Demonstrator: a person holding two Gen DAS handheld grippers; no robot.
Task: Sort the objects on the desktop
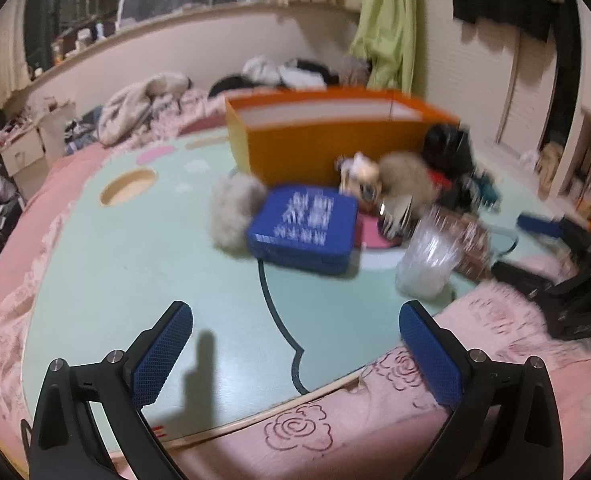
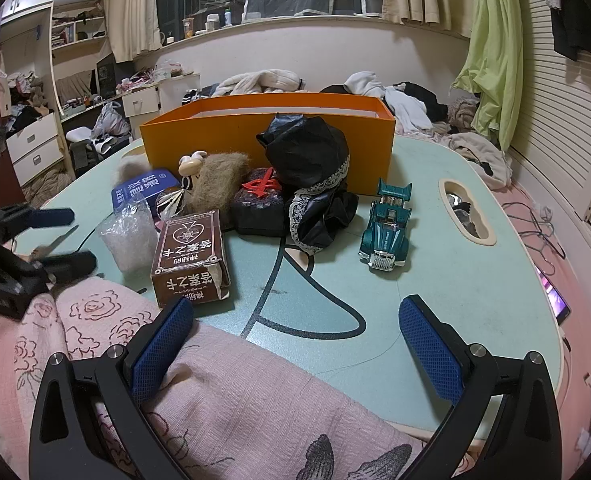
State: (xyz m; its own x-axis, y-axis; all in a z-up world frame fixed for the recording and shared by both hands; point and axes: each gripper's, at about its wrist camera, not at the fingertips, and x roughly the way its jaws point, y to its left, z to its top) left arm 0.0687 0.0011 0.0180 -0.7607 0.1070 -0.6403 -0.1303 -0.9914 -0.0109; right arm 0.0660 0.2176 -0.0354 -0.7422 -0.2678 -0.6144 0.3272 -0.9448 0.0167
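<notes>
Pink rose-print blanket [image 2: 107, 312] at the table's near edge — green garment [image 2: 491, 60] hanging by window

A box [image 2: 267, 136] stands toward the far edge of the surface [image 2: 435, 280]. Before it lie a bundle of cloth [image 2: 311, 160] and a furry toy [image 2: 215, 180]. A toy car [image 2: 387, 228] sits right of the cloth, a carton [image 2: 191, 256] nearer the near edge, and a tin [image 2: 143, 188] and a plastic bag [image 2: 127, 236] to its left.
</notes>
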